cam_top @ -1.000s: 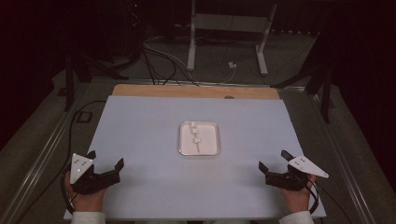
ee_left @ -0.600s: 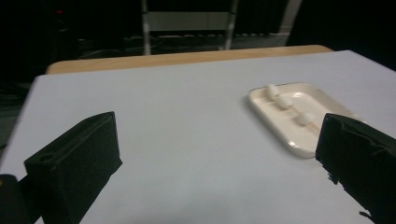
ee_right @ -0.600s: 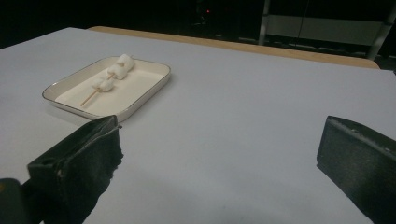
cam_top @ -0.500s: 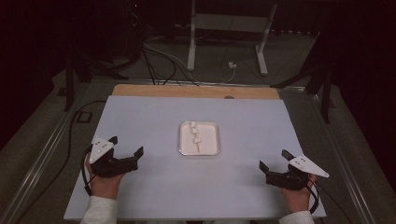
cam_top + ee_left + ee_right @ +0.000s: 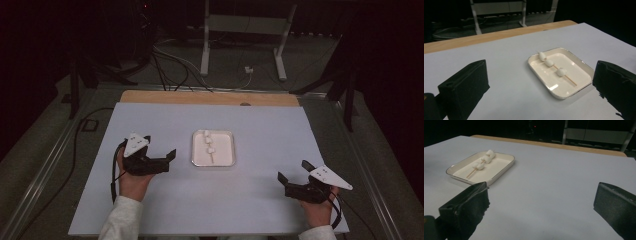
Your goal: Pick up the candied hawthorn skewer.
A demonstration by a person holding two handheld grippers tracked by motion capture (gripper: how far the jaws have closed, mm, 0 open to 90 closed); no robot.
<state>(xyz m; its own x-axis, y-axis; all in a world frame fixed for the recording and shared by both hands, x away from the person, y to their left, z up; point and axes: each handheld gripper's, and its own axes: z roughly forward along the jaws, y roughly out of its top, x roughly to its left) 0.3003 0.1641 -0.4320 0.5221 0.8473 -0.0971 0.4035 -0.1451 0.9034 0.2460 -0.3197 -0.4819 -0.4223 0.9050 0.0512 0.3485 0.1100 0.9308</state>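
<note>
Skewer: a thin wooden stick [image 5: 569, 79] with three white marshmallows [image 5: 561, 72] threaded on it, lying flat in the tray at mid-desk, running roughly along the tray's length.
Feel, as I judge it: very light; the stick stiff but thin enough to snap, the marshmallows soft, squashy and probably a little tacky.
Where to hold: the bare end of the stick, on the near side of the tray past the last marshmallow. A light pinch there should spare the soft pieces. The stick lies flat on the tray floor, so getting a jaw under it looks fiddly.
Tray: a small white rectangular tray [image 5: 228, 161] with a raised rim and a glossy floor; likely to slide on the desk if nudged.
Left gripper [image 5: 169, 159]: released, jaws wide apart and holding nothing, just to the left of the tray and aimed at it; the tray sits between its jaws in the left gripper view.
Right gripper [image 5: 292, 176]: also released and empty, near the front right of the desk, well apart from the tray.
Desk [image 5: 270, 130]: covered by a pale sheet, with a wooden strip along the far edge.
</note>
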